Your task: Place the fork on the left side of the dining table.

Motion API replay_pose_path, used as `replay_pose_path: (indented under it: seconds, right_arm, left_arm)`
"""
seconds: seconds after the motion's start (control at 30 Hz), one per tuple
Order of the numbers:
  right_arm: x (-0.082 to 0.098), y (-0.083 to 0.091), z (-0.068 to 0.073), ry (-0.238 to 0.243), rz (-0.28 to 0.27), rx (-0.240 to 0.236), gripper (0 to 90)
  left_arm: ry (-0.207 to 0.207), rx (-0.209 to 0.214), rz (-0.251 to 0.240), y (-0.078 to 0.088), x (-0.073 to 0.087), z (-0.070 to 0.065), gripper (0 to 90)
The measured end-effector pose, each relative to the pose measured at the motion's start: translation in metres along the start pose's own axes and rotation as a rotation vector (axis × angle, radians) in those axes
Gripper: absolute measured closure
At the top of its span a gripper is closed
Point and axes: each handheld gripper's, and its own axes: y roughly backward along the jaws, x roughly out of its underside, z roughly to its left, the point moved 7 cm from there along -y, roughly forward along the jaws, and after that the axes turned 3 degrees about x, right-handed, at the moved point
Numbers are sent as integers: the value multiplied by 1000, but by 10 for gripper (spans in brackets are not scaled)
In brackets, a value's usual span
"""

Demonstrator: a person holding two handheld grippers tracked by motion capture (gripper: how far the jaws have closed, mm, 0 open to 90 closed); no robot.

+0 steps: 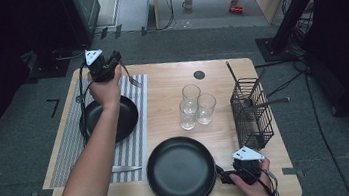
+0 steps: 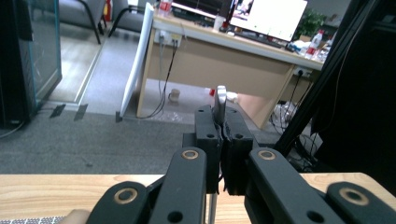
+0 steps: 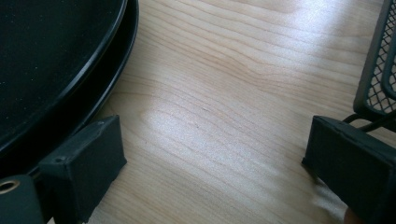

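Seen from the high view: left tongs [image 1: 116,61] held above the far left corner of the wooden counter [image 1: 161,92], pinching a fork [image 1: 131,79] whose tines slanted down over the striped placemat [image 1: 138,127]. In the left gripper view, left tongs [image 2: 223,135] pressed together on the metal handle of the fork [image 2: 220,100], its end poking up past the jaw tips and a short stretch showing below them; tines cut off there. Behind, out of reach, an office desk [image 2: 224,60] and grey floor, blurred.

On the placemat, a small black plate [image 1: 124,116], partly hidden by the left forearm [image 1: 94,158]. Near the placemat's front edge, a knife [image 1: 127,169], its handle end covered by the same forearm.

Near the front edge of the counter, a large black plate [image 1: 181,170]. Just right of it, right tongs [image 1: 225,176] resting low on the counter, hard to make out in the high view under the grey plate and the hand [image 1: 253,184]. In the right gripper view, right tongs [image 3: 215,154] spread wide, bare wood between the jaws, the large black plate [image 3: 51,56] touching or nearly touching one jaw, cut off by the frame; the corner of the wire basket [image 3: 380,65] just beside the other jaw.

Mid-counter, three clear glasses [image 1: 194,105] clustered together. At the right, the wire basket [image 1: 252,113] holding cutlery, the pieces too thin to tell apart.
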Motion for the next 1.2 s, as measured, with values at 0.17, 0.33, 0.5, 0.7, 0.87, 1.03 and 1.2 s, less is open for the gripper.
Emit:
replay_pose_path:
  seconds: [0.17, 0.33, 0.5, 0.7, 0.87, 1.03, 1.2]
  right_arm:
    - [0, 0, 0, 0, 0, 0, 46]
    - [0, 0, 0, 0, 0, 0, 46]
    - [0, 0, 0, 0, 0, 0, 46]
    - [0, 0, 0, 0, 0, 0, 46]
    - [0, 0, 0, 0, 0, 0, 46]
    - [0, 0, 0, 0, -1, 0, 46]
    - [0, 0, 0, 0, -1, 0, 46]
  left_arm:
    - [38, -8, -2, -9, 5, 6, 888]
    - [40, -26, -4, -17, 8, 12, 888]
    - [53, -52, -21, -23, 10, 21, 887]
    - [42, -67, 7, -27, 19, 29, 888]
    - [9, -61, 51, -28, 26, 29, 887]
    - [16, -47, 46, -25, 28, 32, 886]
    - [56, -35, 65, -18, 29, 40, 887]
